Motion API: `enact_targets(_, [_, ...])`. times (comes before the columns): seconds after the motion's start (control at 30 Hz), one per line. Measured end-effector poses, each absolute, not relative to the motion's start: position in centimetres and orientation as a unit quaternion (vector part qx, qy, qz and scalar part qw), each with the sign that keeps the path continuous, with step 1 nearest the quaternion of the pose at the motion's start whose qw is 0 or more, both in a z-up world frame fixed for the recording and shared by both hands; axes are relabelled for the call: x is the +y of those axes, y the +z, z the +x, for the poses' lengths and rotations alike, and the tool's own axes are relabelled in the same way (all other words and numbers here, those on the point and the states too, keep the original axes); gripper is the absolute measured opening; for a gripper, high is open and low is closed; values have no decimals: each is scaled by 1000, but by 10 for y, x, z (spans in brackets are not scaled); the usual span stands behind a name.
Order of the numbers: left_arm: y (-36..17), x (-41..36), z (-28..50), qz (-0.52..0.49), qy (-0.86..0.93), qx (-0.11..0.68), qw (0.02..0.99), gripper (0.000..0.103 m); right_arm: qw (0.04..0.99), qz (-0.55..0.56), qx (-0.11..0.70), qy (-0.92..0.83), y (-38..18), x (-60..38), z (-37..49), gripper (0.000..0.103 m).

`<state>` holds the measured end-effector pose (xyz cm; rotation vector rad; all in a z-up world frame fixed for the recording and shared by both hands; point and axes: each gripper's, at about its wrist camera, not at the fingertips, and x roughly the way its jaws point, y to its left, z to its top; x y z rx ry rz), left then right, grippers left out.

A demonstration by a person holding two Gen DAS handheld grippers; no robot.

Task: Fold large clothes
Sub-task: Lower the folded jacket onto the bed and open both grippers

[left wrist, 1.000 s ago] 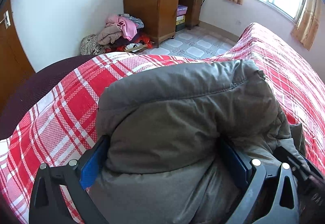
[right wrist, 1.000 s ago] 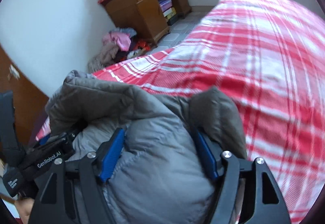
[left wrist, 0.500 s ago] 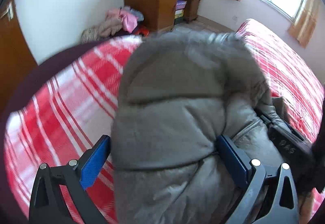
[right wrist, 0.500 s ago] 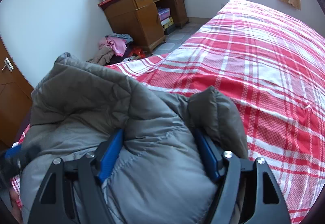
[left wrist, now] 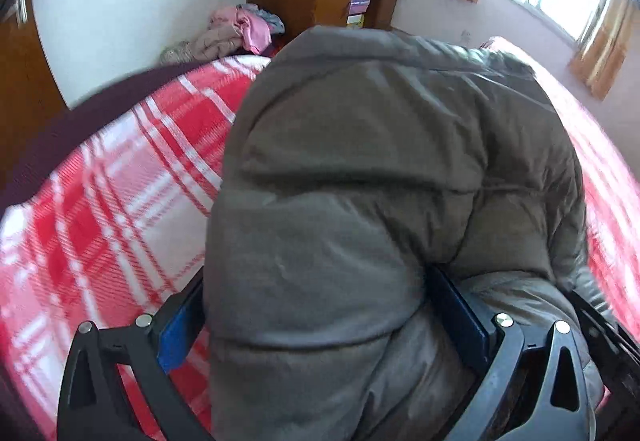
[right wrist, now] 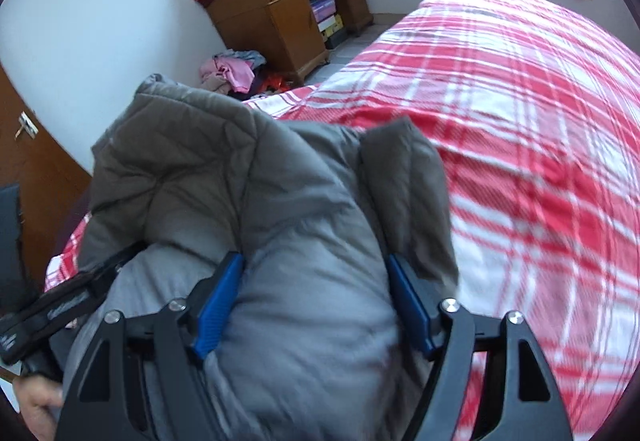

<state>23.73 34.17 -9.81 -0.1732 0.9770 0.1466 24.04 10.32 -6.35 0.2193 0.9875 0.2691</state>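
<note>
A bulky grey padded jacket (left wrist: 380,181) is held up over the red plaid bed (left wrist: 120,201). My left gripper (left wrist: 320,321) is shut on a thick bunch of the jacket, which fills the gap between its blue pads. My right gripper (right wrist: 316,301) is shut on another bunch of the same jacket (right wrist: 240,181), with a flap hanging over its right finger. The left gripper's body shows at the right wrist view's lower left (right wrist: 60,305). The jacket hides much of the bed in the left wrist view.
The red plaid bed (right wrist: 520,121) stretches to the right. A wooden desk (right wrist: 280,13) with boxes and purple cloth stands against the far wall. A pile of clothes (right wrist: 232,69) lies on the floor beside it. A wooden door (right wrist: 36,161) is at left.
Both grippers have lifted the jacket higher and tipped it forward; it now covers more of the left wrist view. Both grips stay the same.
</note>
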Motion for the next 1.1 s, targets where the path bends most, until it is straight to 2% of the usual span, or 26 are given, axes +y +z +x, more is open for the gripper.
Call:
enact_targets(0.1, [-87,329,221,-50,91,462,881,102,872,122,459,114,-55,93,211,75])
enact_targets(0.37, [-53,321,149,-96,60,456,883,102,895,94,428,89,-45,84,154,75])
enact_targets(0.67, [-69,312,99,-133,50,465,874,102,877,107,459,98,-51,74,126,75])
enact_targets(0.93, [-61,283,73,-50,63,459,885,102,860,122,484,101,-57,64,98,75])
enact_targets(1.1, [-60,279,51,-42,63,466,881,102,863,104,485,93,-52,63,82,75])
